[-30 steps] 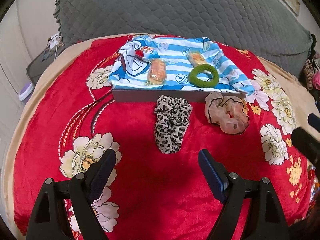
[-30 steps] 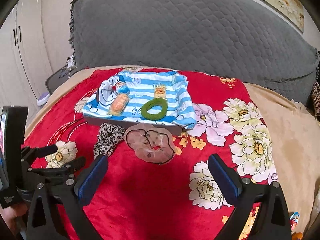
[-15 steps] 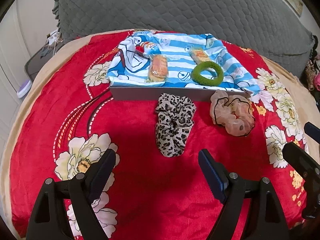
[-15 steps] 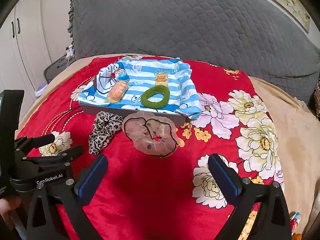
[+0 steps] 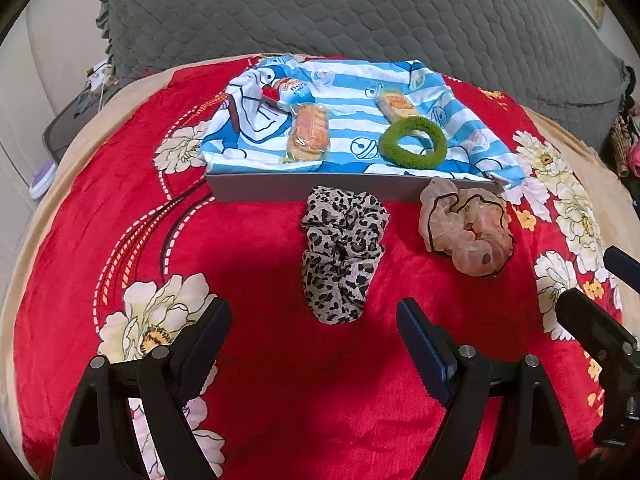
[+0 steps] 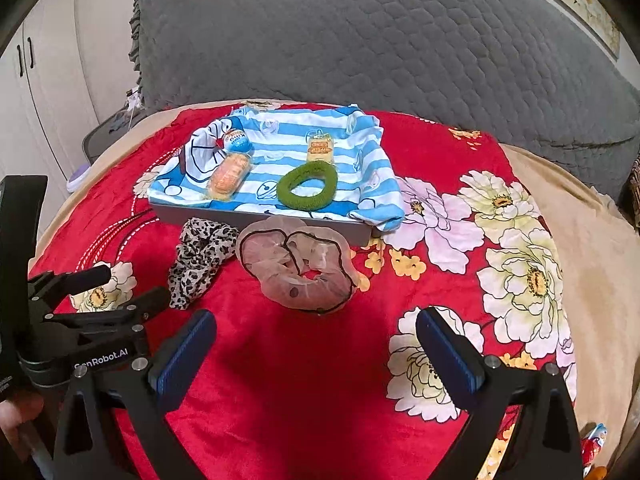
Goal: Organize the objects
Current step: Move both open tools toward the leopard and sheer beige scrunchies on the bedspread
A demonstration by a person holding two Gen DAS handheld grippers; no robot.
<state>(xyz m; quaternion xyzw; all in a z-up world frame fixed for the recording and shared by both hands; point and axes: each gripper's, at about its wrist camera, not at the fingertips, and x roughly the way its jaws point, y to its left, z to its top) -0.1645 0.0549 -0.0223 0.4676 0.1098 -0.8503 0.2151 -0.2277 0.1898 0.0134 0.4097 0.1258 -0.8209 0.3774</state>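
With both the left gripper (image 5: pixel 314 330) and right gripper (image 6: pixel 316 334) wide open and empty, lower each squarely over 1 scrunchie—the leopard scrunchie (image 5: pixel 342 254) and the sheer pink scrunchie (image 6: pixel 298 266) by the tray's (image 5: pixel 260 188) front edge—pinching bunched fabric, not the red blanket (image 5: pixel 280 380).

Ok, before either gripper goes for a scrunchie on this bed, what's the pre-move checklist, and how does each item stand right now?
1. Left gripper open and empty: ok.
2. Right gripper open and empty: ok.
3. Leopard scrunchie lies ahead between the left fingers, untouched: ok.
4. Pink scrunchie lies ahead of the right gripper, free on the red blanket: ok.
5. The two scrunchies apart from each other: ok in the left view; in the right view their edges look close, so cannot tell for certain.
6. Room on the striped cloth over the grey box, beside the green hair tie and snacks: ok.
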